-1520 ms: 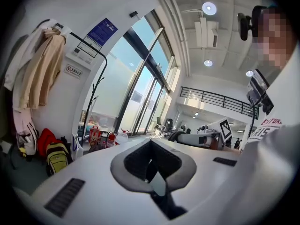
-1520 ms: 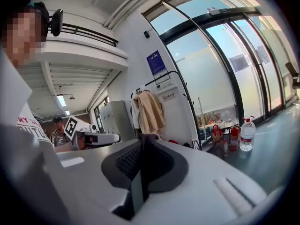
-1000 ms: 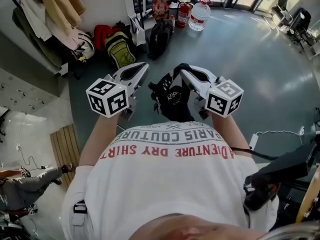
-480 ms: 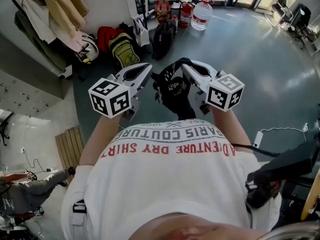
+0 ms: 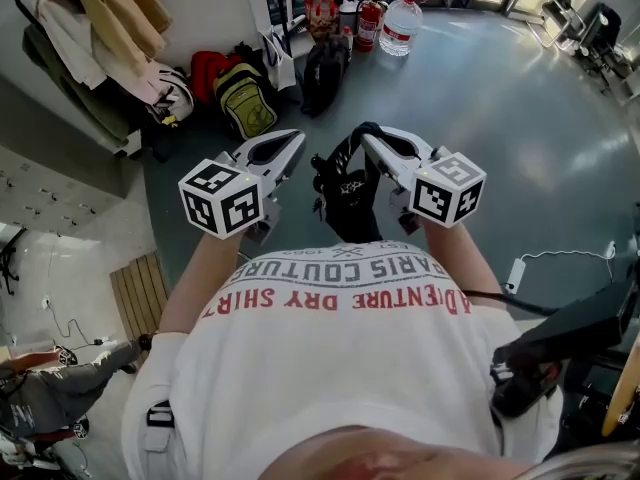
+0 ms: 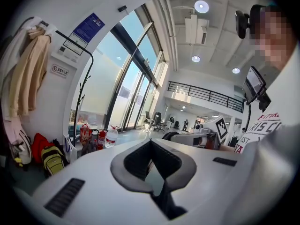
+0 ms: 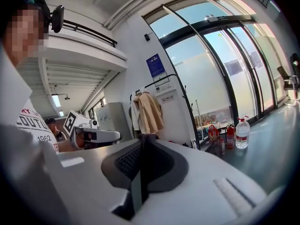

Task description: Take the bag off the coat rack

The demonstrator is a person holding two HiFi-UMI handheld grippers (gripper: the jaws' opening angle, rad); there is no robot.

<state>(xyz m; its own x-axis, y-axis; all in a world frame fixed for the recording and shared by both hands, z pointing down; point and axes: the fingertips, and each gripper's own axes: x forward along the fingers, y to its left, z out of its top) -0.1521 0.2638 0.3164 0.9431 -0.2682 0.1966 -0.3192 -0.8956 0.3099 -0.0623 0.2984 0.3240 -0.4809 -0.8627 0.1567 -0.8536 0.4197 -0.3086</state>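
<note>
A black bag (image 5: 348, 203) hangs in the air in front of the person's chest, between the two grippers. Its strap (image 5: 345, 150) loops up to my right gripper (image 5: 367, 140), which is shut on it; in the right gripper view the dark strap sits at the closed tips (image 7: 143, 137). My left gripper (image 5: 297, 140) is level beside the bag, shut with nothing in it, and its tips meet (image 6: 151, 142). The coat rack (image 5: 100, 28) with hanging coats stands away at the upper left, and its beige coat (image 7: 149, 111) shows in the right gripper view.
On the floor by the wall lie a yellow backpack (image 5: 245, 98), a red bag (image 5: 207, 68) and a black bag (image 5: 322, 73). A fire extinguisher (image 5: 367, 28) and a water bottle (image 5: 402, 23) stand near the glass doors. A cable and plug (image 5: 510, 278) lie on the floor at right.
Both grippers and the hanging bag have shifted slightly to the right in the head view. The right gripper's hold on the strap is unchanged.
</note>
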